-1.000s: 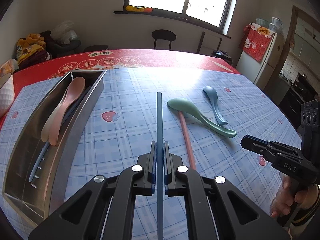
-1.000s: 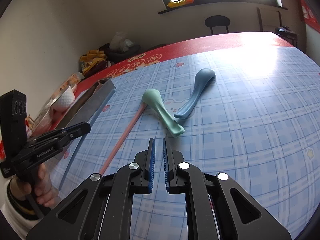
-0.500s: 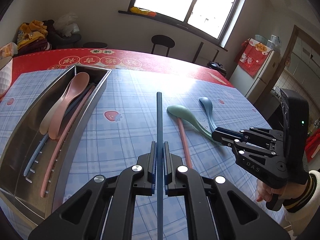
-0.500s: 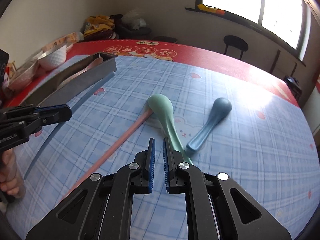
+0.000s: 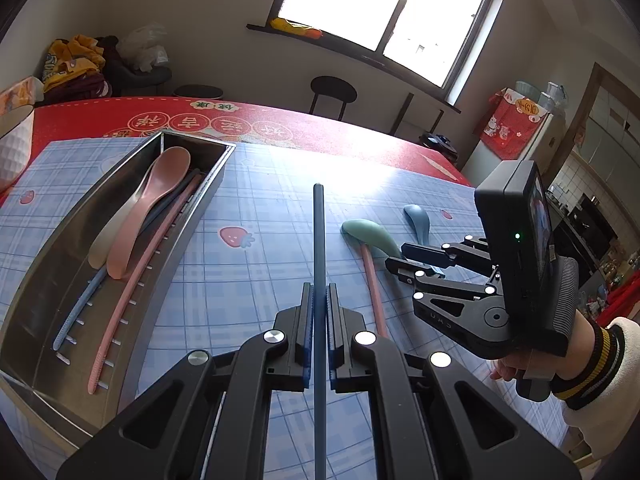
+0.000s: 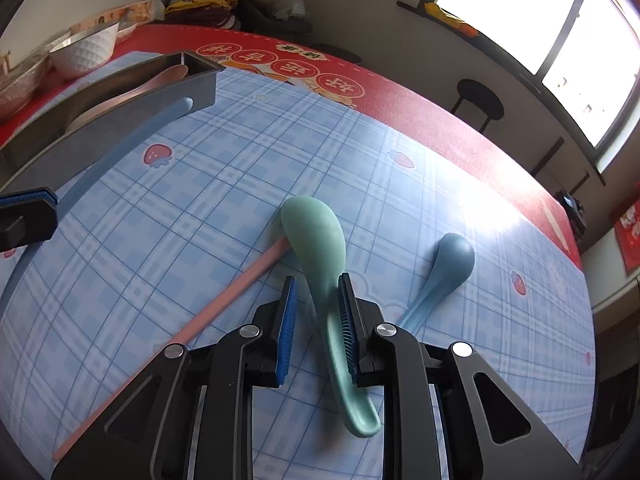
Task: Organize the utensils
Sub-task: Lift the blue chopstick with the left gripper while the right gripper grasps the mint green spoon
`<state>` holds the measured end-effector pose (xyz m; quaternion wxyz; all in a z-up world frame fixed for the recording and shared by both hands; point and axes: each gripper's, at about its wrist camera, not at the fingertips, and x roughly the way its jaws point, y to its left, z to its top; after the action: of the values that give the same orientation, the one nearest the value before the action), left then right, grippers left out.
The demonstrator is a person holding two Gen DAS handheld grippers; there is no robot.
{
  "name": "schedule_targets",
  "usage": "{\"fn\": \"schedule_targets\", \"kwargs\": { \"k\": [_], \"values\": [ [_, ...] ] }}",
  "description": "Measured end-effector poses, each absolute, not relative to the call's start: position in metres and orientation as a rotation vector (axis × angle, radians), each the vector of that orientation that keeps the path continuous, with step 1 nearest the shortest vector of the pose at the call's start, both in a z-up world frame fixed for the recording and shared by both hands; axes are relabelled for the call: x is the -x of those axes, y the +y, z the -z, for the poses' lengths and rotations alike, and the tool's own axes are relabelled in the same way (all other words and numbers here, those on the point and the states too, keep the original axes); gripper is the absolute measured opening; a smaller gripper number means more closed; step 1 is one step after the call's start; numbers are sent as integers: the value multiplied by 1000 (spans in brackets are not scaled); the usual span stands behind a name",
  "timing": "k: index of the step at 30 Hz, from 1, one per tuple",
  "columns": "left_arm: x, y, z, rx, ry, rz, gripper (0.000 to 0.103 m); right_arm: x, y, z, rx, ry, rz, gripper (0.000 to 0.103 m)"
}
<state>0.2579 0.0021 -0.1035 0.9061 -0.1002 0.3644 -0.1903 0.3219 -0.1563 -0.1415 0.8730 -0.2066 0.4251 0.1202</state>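
The green spoon (image 6: 320, 264) lies bowl-down on the checked tablecloth (image 6: 200, 184), its long axis running from the far bowl to the near handle end; the right gripper (image 6: 316, 320), tilted steeply down, straddles its handle, jaws opening, the left pad clear of it; the left gripper (image 5: 319, 336) is clenched on one blue chopstick (image 5: 319, 240) pointing away; one pink chopstick (image 6: 224, 292) and one blue spoon (image 6: 444, 276) lie beside; the metal tray (image 5: 48, 292) holds two spoons and two chopsticks.
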Motion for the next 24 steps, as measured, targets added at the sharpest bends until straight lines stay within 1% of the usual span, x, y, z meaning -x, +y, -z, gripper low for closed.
{"fn": "schedule_targets", "kwargs": {
  "k": [7, 15, 19, 21, 24],
  "values": [
    [-257, 1, 103, 209, 758, 392, 6, -328, -155, 141, 424, 887, -252, 22],
    [-260, 2, 105, 213, 765, 390, 6, -342, -171, 140, 273, 930, -275, 19],
    [-260, 2, 106, 211, 764, 394, 6, -346, -185, 140, 168, 948, -264, 15],
    [-260, 1, 105, 211, 764, 395, 6, -346, -192, 139, 97, 965, -292, 8],
    [-260, 1, 106, 210, 764, 397, 6, -341, -194, 138, 44, 978, -323, 7]
  ]
}}
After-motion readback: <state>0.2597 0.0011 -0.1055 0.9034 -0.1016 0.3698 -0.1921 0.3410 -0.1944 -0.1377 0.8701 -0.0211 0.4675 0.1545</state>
